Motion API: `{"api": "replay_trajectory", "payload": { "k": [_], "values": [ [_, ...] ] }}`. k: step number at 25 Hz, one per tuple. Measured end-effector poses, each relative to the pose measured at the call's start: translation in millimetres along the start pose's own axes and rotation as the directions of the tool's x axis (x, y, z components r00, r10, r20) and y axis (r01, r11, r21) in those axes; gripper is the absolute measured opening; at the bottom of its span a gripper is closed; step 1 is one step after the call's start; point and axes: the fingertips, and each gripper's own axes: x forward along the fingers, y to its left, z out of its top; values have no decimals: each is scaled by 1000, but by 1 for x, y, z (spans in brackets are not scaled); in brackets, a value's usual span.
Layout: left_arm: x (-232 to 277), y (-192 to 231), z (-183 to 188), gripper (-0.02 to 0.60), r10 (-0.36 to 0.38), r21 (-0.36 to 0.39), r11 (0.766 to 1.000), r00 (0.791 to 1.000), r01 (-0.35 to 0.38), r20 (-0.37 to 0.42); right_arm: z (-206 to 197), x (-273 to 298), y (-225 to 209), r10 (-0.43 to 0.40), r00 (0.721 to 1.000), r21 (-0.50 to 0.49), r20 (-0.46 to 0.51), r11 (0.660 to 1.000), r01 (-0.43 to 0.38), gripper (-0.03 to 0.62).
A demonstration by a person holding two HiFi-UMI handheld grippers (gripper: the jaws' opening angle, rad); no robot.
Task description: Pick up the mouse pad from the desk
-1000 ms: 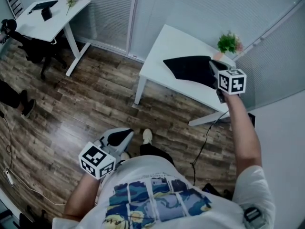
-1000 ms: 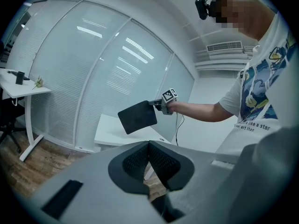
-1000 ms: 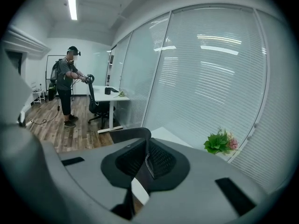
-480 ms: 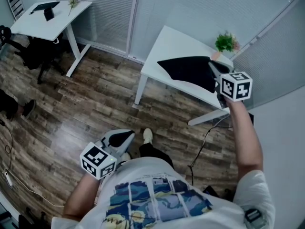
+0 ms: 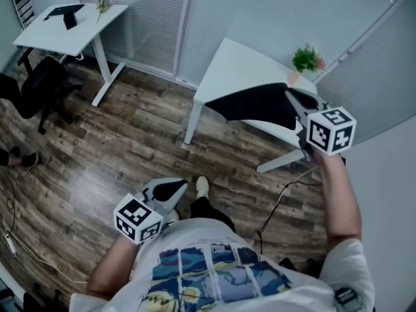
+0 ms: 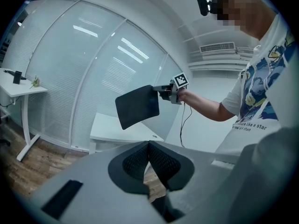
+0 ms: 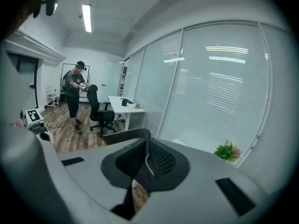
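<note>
The black mouse pad [image 5: 253,104] hangs in the air over the white desk [image 5: 237,60], held by its right edge. My right gripper [image 5: 290,96] is shut on that edge; in the right gripper view the thin pad [image 7: 126,135] runs out to the left from between the pressed pads of the gripper [image 7: 147,148]. The left gripper view shows the pad [image 6: 138,106] raised well above the desk [image 6: 117,130], with the right gripper [image 6: 169,91] at its side. My left gripper [image 5: 170,188] stays low by the person's body, shut with nothing in it [image 6: 148,146].
A small potted plant [image 5: 307,58] stands at the desk's far corner. A second white desk [image 5: 65,28] and a black office chair [image 5: 39,86] are at the upper left. Another person [image 7: 74,94] stands far back. A cable [image 5: 279,194] trails over the wooden floor.
My right gripper has risen and pulled back towards the person with the mouse pad, which has come up off the desk. The left gripper has shifted slightly.
</note>
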Motion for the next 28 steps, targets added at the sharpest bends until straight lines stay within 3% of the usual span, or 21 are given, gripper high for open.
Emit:
{"api": "replay_trajectory", "payload": {
  "k": [15,28],
  "values": [
    [-11,-8,-12,3,-13,1,1000,1000,13,9,3,-37,49,36,999,-18,21,999,-36,25],
    [-11,-5,-6,3,-16,5,1000,1000,16,7,0,-40,50,33,999,-13,17,999,-33,23]
  ]
}}
